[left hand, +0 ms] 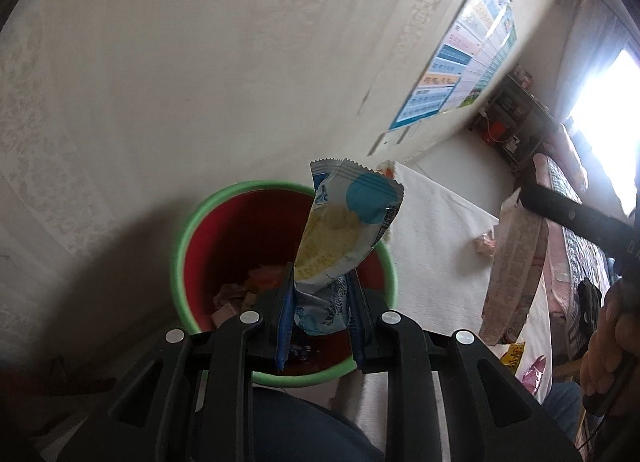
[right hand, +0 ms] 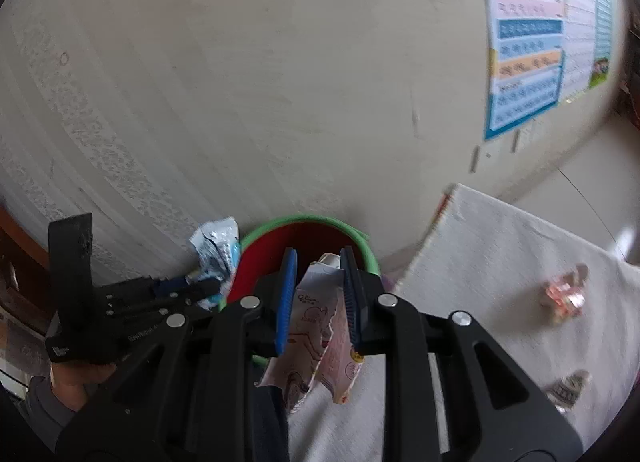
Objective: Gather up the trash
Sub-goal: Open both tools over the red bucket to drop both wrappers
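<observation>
Big pale wall (left hand: 200,61) fills the back, poster (left hand: 460,61) up at the right, and below it the white cloth (right hand: 500,262) with scraps left on it: a pink crumpled wrapper (right hand: 562,296) and a darker one (right hand: 568,390) nearer the edge. Now the bin (left hand: 182,262), green rim, red inside, some trash already at the bottom. Left gripper (left hand: 320,302) is right over its mouth, jaws clamped on a blue-and-yellow packet (left hand: 344,229) whose long axis stands up and away from the fingers, so a release looks set to drop it straight in. Right gripper (right hand: 320,294) is pinching a pink carton scrap (right hand: 316,338), which hangs down over the cloth, the bin just ahead beyond the fingertips. Left is nearer, by my read; right needs to come forward over the rim.
</observation>
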`<act>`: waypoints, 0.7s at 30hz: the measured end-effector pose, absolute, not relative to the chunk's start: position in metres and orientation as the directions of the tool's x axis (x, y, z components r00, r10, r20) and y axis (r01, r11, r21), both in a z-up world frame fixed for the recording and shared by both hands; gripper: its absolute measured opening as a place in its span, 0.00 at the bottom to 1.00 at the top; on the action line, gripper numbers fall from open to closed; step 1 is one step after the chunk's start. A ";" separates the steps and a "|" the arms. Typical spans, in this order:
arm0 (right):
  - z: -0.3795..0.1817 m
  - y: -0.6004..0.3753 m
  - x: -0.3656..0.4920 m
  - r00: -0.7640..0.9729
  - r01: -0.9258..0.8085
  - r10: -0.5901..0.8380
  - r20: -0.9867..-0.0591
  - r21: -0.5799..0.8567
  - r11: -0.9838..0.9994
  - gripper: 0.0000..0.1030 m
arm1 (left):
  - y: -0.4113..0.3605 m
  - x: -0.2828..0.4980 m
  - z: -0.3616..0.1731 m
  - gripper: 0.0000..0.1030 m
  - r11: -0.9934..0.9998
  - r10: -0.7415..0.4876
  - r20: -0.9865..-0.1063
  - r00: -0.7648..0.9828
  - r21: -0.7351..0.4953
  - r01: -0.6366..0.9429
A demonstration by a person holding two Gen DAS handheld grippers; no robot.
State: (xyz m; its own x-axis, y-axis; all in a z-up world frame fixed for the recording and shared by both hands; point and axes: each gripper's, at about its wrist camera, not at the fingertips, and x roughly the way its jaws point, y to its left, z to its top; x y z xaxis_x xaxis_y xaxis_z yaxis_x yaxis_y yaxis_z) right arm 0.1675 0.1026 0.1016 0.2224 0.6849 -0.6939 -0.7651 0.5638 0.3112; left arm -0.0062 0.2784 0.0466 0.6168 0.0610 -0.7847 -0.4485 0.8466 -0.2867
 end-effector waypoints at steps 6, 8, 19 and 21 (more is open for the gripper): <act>0.094 0.135 0.161 0.196 -0.805 0.701 -0.685 0.296 0.514 0.22 | 0.302 -0.018 0.037 0.20 0.827 0.063 -0.789 0.611 -0.302 -0.475; 0.087 0.141 0.159 0.185 -0.811 0.703 -0.687 0.298 0.504 0.22 | 0.309 -0.022 0.034 0.21 0.821 0.059 -0.790 0.610 -0.309 -0.480; 0.071 0.166 0.156 0.145 -0.831 0.729 -0.669 0.318 0.457 0.30 | 0.316 -0.018 0.019 0.24 0.813 0.024 -0.797 0.604 -0.336 -0.476; 0.072 0.165 0.156 0.162 -0.825 0.734 -0.660 0.318 0.468 0.73 | 0.317 -0.018 0.017 0.37 0.811 0.022 -0.796 0.605 -0.340 -0.476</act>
